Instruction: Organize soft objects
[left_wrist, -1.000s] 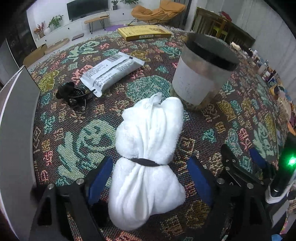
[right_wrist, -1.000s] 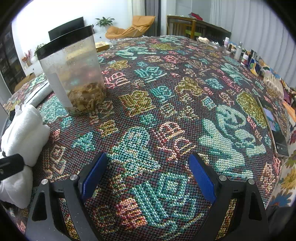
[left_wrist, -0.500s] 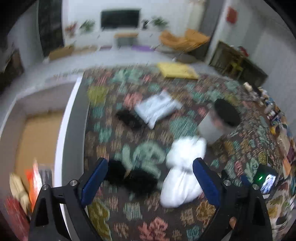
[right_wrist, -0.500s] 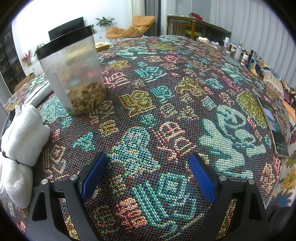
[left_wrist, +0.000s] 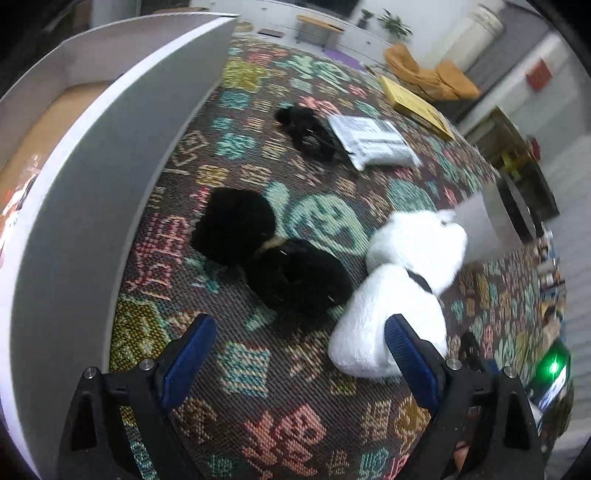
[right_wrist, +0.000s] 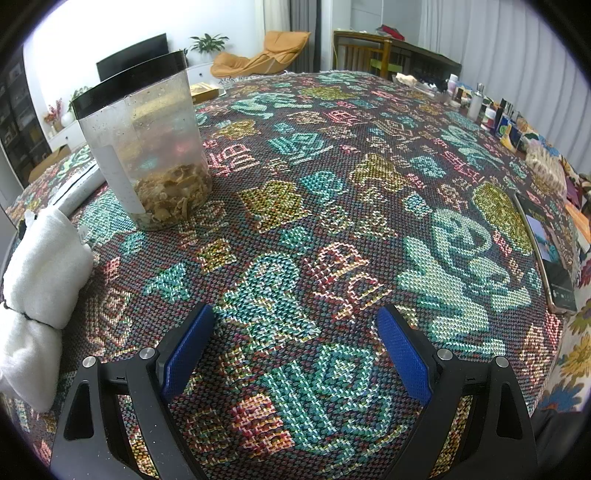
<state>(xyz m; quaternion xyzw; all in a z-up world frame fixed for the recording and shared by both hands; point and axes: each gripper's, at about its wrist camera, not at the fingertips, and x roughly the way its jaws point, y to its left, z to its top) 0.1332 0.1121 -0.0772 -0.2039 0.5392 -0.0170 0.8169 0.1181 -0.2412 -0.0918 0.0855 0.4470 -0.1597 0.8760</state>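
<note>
The white towel bundle, cinched in the middle by a black band, lies on the patterned woven cloth that covers the surface. Just beside it, toward the white box at the surface's left edge, lies a black fluffy bundle, its two lobes joined at a tan spot. Further back sit a smaller black item and a white printed packet, touching or nearly so, with a yellow flat box near the far edge.

The left gripper hangs over bare cloth in front of the black bundle, its blue pads set wide with nothing between them; its right finger crosses in front of the towel's near end.

The right gripper stands wide over bare cloth as well. In its view the towel lies at the left edge, and a clear canister with a black rim, holding brown flakes at its bottom, stands just behind the towel.
</note>
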